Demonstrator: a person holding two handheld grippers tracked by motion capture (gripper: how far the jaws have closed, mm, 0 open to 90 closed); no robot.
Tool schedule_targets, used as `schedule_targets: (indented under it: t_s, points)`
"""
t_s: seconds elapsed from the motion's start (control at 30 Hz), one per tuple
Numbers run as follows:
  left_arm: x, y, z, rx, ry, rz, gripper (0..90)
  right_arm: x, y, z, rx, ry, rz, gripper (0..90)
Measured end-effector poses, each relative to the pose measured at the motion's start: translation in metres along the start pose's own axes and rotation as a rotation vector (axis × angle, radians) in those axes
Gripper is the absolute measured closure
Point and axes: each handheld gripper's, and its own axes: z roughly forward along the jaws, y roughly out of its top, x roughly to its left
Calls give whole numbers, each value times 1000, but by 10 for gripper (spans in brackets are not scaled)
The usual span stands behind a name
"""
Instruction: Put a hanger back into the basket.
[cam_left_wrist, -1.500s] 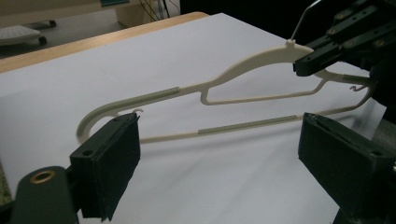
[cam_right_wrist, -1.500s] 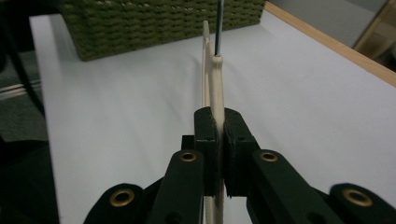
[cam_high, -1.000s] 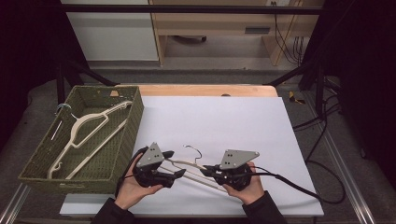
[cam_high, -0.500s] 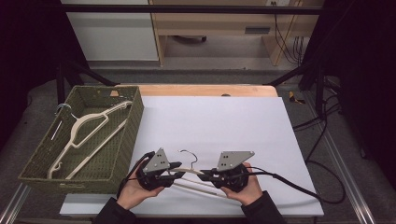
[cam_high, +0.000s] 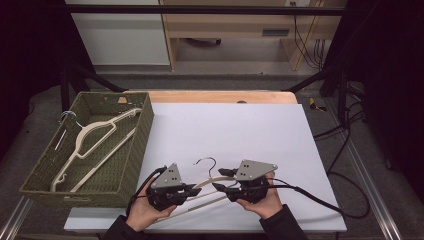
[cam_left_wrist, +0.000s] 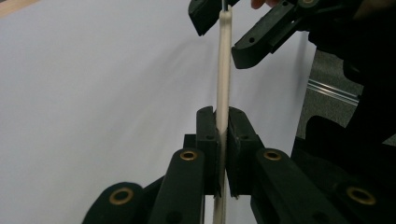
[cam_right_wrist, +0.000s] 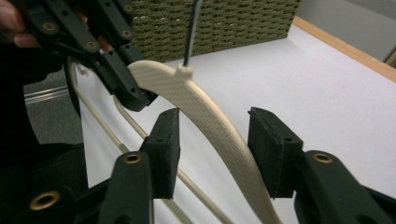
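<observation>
Low in the high view, near the front edge of the white-covered worktop (cam_high: 225, 125): a cream plastic clothes hanger with a dark metal hook (cam_high: 212, 180), held between two hand-held black grippers. Left gripper (cam_left_wrist: 222, 154) with jaws clamped on one arm of the hanger, seen edge-on in the left gripper view. Right gripper (cam_right_wrist: 219, 154) with jaws parted, straddling the other arm, pads clear of it on both sides. Hanger's lower bar partly hidden behind hands and gripper bodies in the high view; hook cut off at the top edge of both gripper views. Person's left hand (cam_high: 142, 215) and right hand (cam_high: 262, 205) entering from the bottom edge, forearms cropped. At middle left, a green woven rectangular basket (cam_high: 130, 165) on the worktop's edge, holding a second cream hanger (cam_high: 92, 142); a small pale wire piece at its upper left rim too small to identify.
</observation>
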Motion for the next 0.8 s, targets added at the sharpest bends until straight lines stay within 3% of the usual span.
schedule_targets:
  t_s: [0.1,0.3,0.53,0.8]
  points:
    - [-3,1,-2,-11,22,-1,862,-2,1,-4,-28,-10,18,439]
    - [1,2,-12,-36,85,-26,864,-8,-1,-19,-77,-46,41,340]
    - [7,6,-36,-90,153,-70,864,-26,-13,-41,-119,-151,125,201]
    - [13,21,-73,-157,187,-72,864,-42,-25,-59,-121,-249,207,92]
